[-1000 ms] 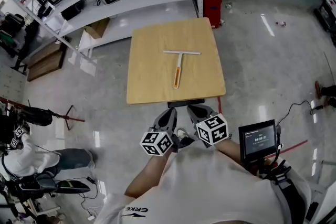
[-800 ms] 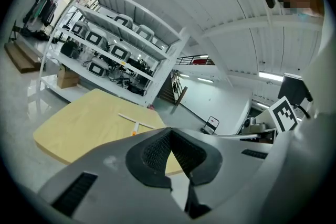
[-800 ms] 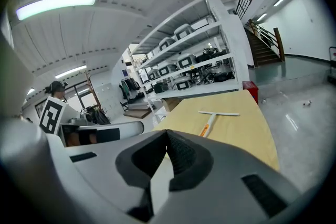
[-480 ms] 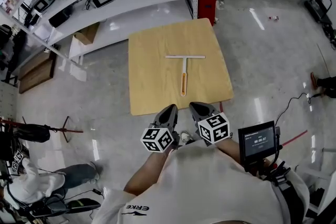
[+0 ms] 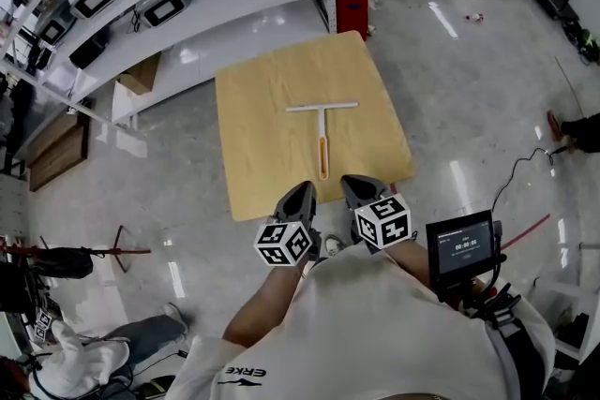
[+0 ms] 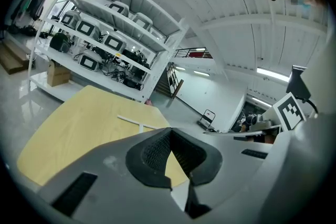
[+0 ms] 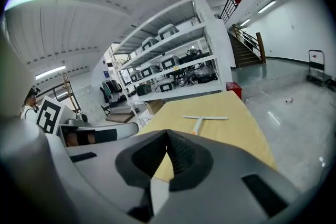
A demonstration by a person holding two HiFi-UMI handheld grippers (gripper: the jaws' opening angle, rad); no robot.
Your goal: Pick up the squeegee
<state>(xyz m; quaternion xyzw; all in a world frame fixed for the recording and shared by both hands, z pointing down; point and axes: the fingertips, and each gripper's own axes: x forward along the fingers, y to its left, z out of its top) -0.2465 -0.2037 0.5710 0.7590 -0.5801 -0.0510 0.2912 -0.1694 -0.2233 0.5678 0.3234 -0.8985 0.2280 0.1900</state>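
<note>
Lying flat on the wooden table [image 5: 253,98], a squeegee [image 5: 322,131], ungripped.

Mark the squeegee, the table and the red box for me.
squeegee [image 5: 322,128]: head view, on the white shaft below the blade.
table [image 5: 258,136]: head view, on bare wood left of the squeegee.
red box [image 5: 352,0]: head view, on its top face.
</note>
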